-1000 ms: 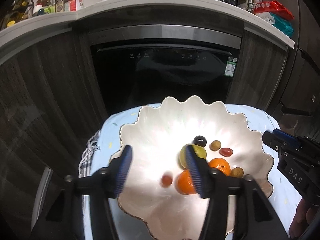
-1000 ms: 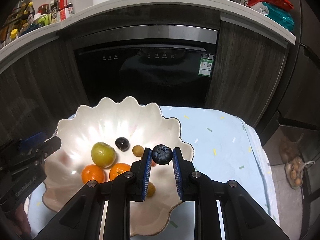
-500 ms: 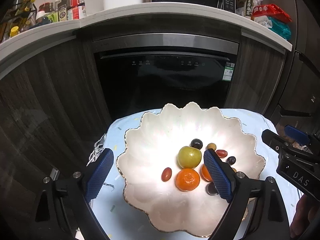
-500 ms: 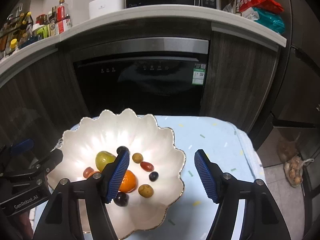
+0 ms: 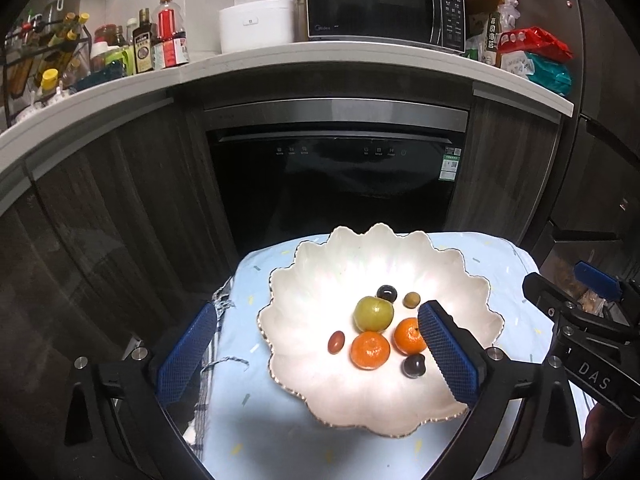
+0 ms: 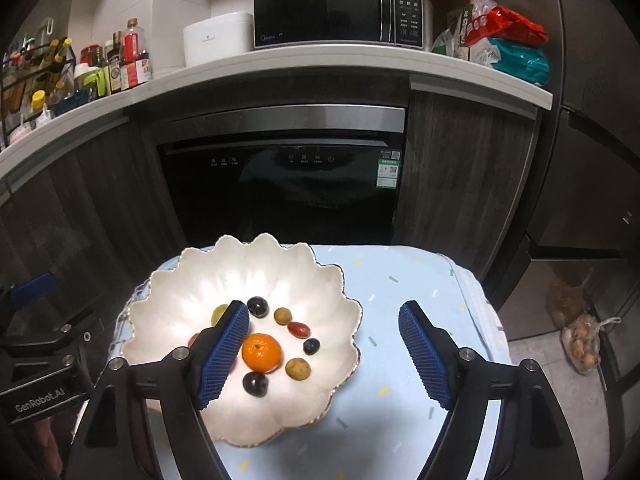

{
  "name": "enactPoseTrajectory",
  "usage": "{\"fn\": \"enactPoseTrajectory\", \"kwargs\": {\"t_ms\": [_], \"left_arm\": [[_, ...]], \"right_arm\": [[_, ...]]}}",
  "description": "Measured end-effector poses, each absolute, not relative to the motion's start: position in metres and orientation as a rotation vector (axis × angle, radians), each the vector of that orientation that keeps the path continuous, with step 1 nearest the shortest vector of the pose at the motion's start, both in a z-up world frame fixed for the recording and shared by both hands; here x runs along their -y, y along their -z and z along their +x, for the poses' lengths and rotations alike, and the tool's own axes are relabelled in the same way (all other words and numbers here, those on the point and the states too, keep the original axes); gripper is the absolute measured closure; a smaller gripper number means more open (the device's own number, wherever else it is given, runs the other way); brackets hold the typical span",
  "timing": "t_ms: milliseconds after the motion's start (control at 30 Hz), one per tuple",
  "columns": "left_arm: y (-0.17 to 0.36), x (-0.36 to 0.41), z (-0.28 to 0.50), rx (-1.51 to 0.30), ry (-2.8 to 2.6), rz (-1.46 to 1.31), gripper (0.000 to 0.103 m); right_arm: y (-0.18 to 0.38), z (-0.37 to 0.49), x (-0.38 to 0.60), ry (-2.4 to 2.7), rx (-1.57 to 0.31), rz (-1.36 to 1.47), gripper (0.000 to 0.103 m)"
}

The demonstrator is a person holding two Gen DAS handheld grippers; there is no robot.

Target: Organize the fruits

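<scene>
A white scalloped bowl (image 5: 400, 256) (image 6: 180, 280) sits on a light blue cloth. It holds a green fruit (image 5: 373, 313), two tangerines (image 5: 370, 350) (image 6: 262, 352), dark plums (image 5: 386, 293) (image 6: 255, 384), a blueberry (image 6: 311, 346), a red fruit (image 5: 336, 341) (image 6: 299, 329) and small brown fruits (image 6: 297, 368). My left gripper (image 5: 320, 354) is open and empty, held above the bowl's near left. My right gripper (image 6: 322, 354) is open and empty above the bowl's right rim.
The small table with the blue cloth (image 6: 400, 280) stands before a black dishwasher (image 5: 336, 176). A counter above carries bottles (image 5: 160, 40), a rice cooker (image 5: 256, 24) and a microwave (image 5: 384, 4). A bag (image 6: 582, 342) lies on the floor at right.
My right gripper opened and dropped the blueberry into the bowl. Both grippers opened wider and pulled back and up from the bowl.
</scene>
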State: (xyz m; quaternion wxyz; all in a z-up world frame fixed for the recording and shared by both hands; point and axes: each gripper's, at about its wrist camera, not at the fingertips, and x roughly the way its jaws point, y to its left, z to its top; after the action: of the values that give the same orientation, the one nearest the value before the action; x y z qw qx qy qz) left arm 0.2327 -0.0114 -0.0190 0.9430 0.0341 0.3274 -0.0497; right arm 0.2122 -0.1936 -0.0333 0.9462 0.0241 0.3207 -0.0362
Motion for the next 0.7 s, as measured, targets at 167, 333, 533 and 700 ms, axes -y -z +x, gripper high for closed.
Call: {"fn": "enactPoseTrajectory", "kwargs": {"t_ms": [167, 333, 533, 700], "left_arm": [[0.010, 0.012, 0.215, -0.656, 0.107, 0.072, 0.000], [0.003, 0.013, 0.197, -0.639, 0.107, 0.076, 0.000], [-0.001, 0.013, 0.175, -0.629, 0.110, 0.077, 0.000], [-0.002, 0.013, 0.156, -0.624, 0.113, 0.075, 0.000]], "right_arm": [[0.023, 0.192, 0.194, 0.072, -0.628, 0.061, 0.024], [0.016, 0.176, 0.194, 0.073, -0.612, 0.057, 0.024], [0.011, 0.155, 0.196, 0.076, -0.603, 0.052, 0.024], [0.007, 0.135, 0.195, 0.080, -0.593, 0.036, 0.024]]}}
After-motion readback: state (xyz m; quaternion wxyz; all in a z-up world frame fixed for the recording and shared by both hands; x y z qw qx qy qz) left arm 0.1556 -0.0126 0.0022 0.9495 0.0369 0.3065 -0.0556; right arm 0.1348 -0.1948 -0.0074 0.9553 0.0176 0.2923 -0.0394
